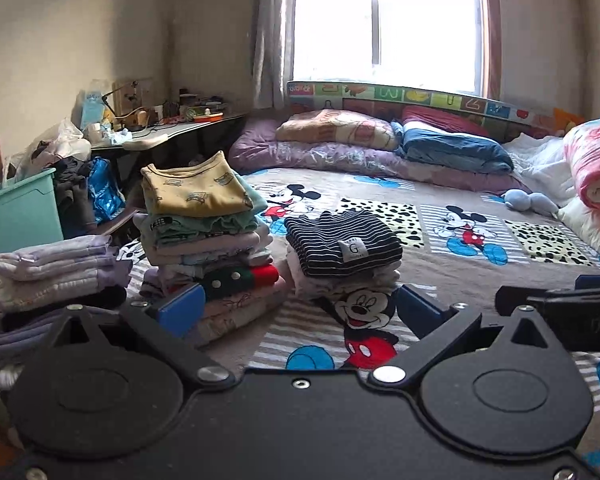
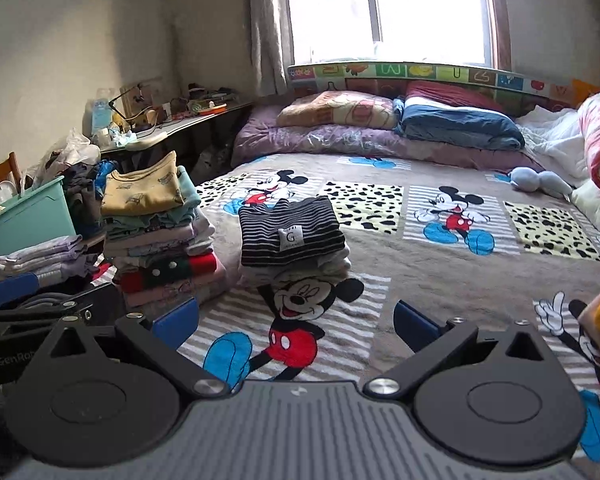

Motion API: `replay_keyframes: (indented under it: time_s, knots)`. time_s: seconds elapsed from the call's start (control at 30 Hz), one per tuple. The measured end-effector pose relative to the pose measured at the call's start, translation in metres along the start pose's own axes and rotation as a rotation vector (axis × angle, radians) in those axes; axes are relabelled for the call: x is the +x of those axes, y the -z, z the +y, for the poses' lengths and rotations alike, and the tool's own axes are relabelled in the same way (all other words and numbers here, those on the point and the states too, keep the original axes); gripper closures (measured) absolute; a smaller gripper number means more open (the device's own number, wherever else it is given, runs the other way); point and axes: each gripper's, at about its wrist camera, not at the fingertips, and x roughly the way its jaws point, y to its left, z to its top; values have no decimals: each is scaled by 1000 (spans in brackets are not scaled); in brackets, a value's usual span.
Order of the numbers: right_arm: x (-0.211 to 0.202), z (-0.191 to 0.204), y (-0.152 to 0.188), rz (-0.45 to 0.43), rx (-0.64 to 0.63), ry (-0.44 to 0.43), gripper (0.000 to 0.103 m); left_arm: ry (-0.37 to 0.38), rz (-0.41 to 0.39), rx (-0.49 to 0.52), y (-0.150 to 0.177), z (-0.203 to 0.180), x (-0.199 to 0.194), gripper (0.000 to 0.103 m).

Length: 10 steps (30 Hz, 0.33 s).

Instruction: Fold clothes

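Both grippers, left [image 1: 298, 308] and right [image 2: 296, 318], fingers spread, empty. Folded striped top [image 2: 290, 236] tops centre-frame stack on bed [image 2: 440, 280]. Likely between garments; next, fetch an unfolded piece.

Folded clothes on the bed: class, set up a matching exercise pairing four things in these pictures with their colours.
Things:
1. top shirt on the tall pile
2. top garment on the short pile
3. storage bin
4. left gripper pads

Colours:
A. blue
B. yellow
C. teal
D. dark with white stripes

Pairs: 1-B, 2-D, 3-C, 4-A
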Motion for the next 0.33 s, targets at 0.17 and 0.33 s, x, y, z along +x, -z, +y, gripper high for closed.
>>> replay_keyframes:
  time_s: [0.17,0.33]
  knots:
    - [-3,9,5,8,4,9,0,9,-4,3,2,6,-2,0]
    - [-6,16,8,8,9,18,0,27,-11,4,3,11,-5,0]
